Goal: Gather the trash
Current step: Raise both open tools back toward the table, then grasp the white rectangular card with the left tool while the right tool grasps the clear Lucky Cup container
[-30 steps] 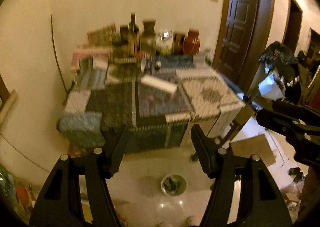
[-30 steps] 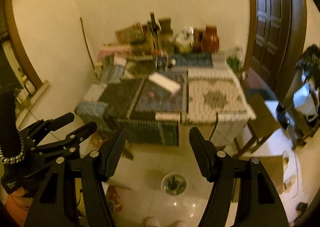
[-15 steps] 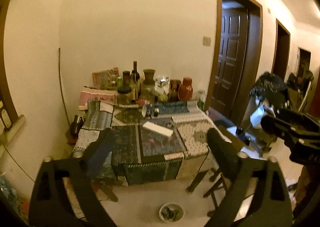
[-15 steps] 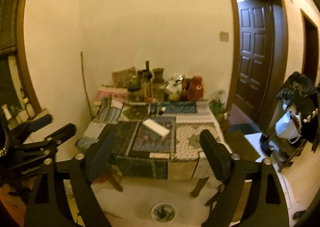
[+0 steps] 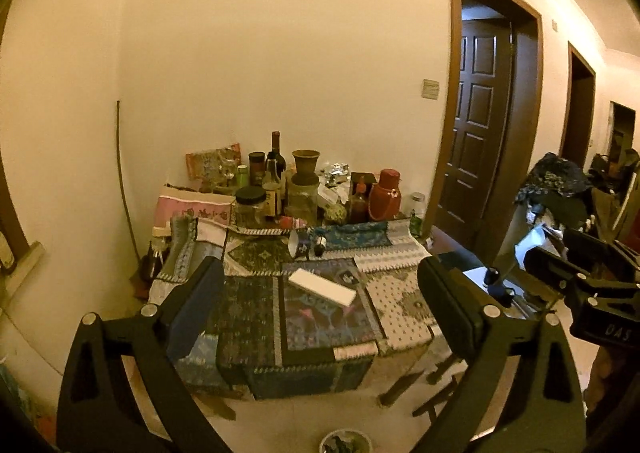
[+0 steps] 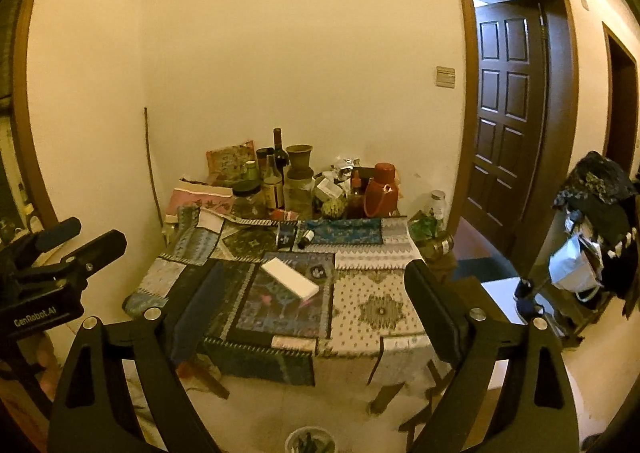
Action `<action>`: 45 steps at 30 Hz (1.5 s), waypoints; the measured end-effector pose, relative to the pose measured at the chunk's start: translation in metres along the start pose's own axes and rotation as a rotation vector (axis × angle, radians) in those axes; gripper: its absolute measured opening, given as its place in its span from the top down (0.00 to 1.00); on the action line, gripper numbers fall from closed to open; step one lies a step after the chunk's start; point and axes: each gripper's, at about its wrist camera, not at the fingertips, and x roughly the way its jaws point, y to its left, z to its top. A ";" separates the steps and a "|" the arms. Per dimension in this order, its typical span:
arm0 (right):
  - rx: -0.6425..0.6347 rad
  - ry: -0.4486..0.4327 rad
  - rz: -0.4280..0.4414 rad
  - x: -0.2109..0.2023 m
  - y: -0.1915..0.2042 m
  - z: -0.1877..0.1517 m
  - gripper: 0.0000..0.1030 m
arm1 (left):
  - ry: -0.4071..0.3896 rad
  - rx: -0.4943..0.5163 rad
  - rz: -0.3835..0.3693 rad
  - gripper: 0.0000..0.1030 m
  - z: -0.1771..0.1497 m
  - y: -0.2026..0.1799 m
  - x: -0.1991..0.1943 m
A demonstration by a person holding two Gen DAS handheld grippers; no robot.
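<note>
A long white box [image 5: 322,287] [image 6: 289,279] lies flat in the middle of a table [image 5: 400,305] [image 6: 376,309] covered with patterned cloths. A tipped cup [image 5: 298,244] [image 6: 285,234] and a small dark bottle [image 5: 320,245] [image 6: 306,238] lie behind it. A small bin with rubbish [image 5: 345,442] [image 6: 310,441] stands on the floor in front. My left gripper [image 5: 320,313] is open and empty, well short of the table. My right gripper [image 6: 316,309] is open and empty too, beside it; it also shows in the left wrist view [image 5: 580,277].
Bottles, jars, a vase [image 5: 305,169] and a red flask [image 5: 385,195] crowd the table's back edge by the wall. A dark door [image 5: 476,125] stands right of the table. A rack with bags and clothes [image 6: 592,221] stands at the far right. A chair [image 5: 436,373] is under the table.
Both grippers have tilted upward and risen, so the table sits lower in view and more wall shows. Both sets of fingers have opened wider.
</note>
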 end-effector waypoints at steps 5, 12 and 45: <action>-0.004 0.002 0.032 0.037 -0.027 0.026 0.13 | 0.006 -0.018 0.034 0.05 0.029 -0.016 0.056; -0.029 0.032 0.083 0.088 -0.063 0.058 0.13 | 0.028 -0.076 0.098 0.05 0.058 -0.034 0.128; 0.008 0.745 0.131 0.433 -0.015 -0.054 0.13 | 0.426 -0.185 0.260 0.05 -0.004 0.119 0.394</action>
